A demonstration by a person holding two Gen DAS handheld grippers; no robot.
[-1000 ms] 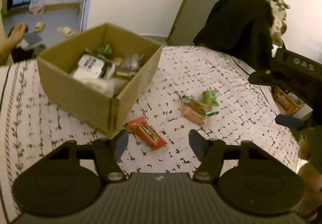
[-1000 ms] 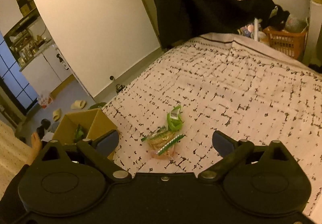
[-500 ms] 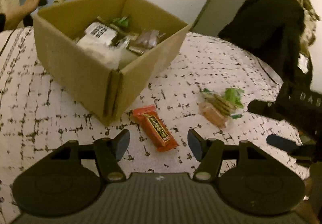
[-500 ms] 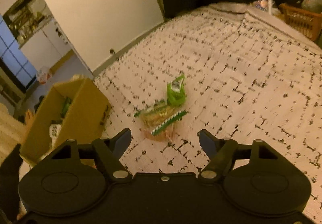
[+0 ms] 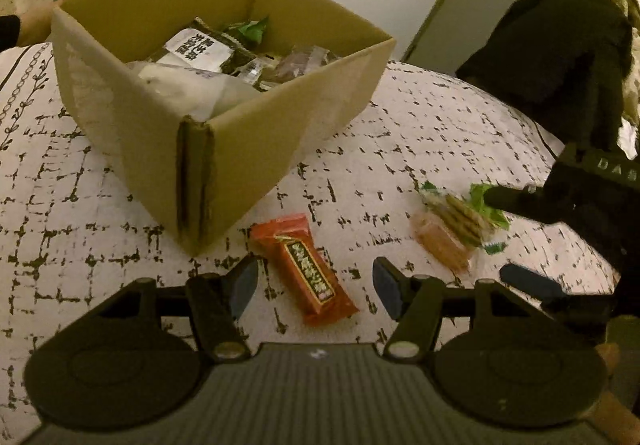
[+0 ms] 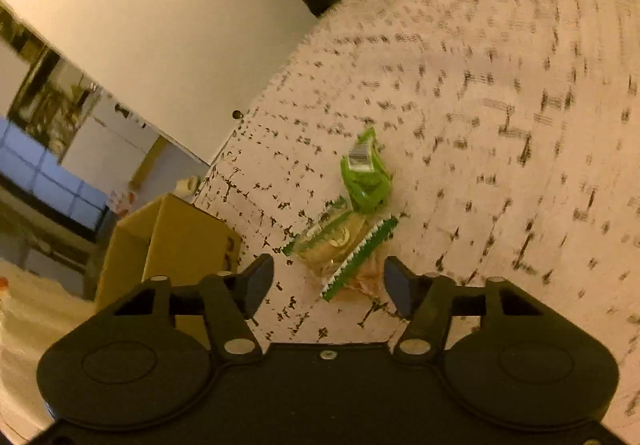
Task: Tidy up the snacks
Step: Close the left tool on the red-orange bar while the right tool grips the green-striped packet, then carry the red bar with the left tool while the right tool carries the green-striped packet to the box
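Observation:
A red snack bar (image 5: 306, 269) lies on the patterned bedspread between the fingers of my open left gripper (image 5: 314, 287). A cardboard box (image 5: 168, 149) with several snack packs stands just behind it to the left. To the right lie a clear cracker pack (image 5: 460, 219), a pinkish pack (image 5: 440, 247) and a green pack (image 5: 486, 201). My right gripper (image 6: 328, 281) is open and empty, low over the cracker pack (image 6: 340, 241); the green pack (image 6: 366, 175) lies beyond it. The right gripper also shows in the left wrist view (image 5: 520, 241).
The bedspread (image 6: 500, 105) spreads wide to the right. Dark clothes (image 5: 560, 57) hang at the back right. The box also shows in the right wrist view (image 6: 168, 241) at the left. A person's foot (image 5: 52, 11) shows behind the box.
Both grippers have moved forward and down. The left one now has the red bar between its fingers. The right one has closed in on the cracker pack and narrowed its opening.

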